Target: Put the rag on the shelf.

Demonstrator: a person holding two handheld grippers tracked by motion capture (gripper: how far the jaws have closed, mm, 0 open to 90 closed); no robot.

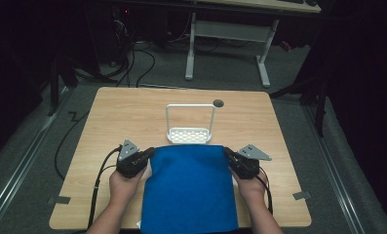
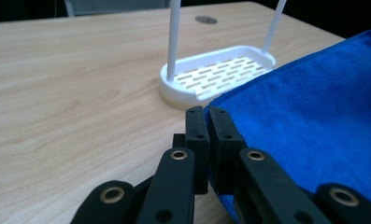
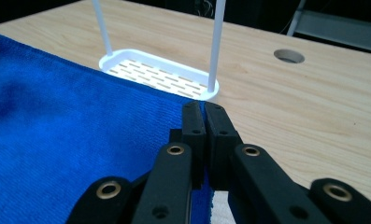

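A blue towel [image 1: 188,187] lies spread over the near middle of the wooden table [image 1: 132,107], its near end hanging past the front edge. My left gripper [image 1: 149,152] is shut on the towel's far left corner [image 2: 216,105]. My right gripper [image 1: 227,152] is shut on the far right corner [image 3: 195,105]. Both jaw pairs are pressed together with blue cloth between them. Just beyond the towel's far edge stands a white rack [image 1: 189,134] with a slotted base [image 2: 220,74] and a tall hoop-shaped rail [image 3: 216,46].
A round cable hole [image 1: 218,103] sits in the tabletop behind the rack. Tape patches mark the table's near corners [image 1: 59,200]. Beyond the table are a white-legged desk [image 1: 227,36] and cables on the grey floor.
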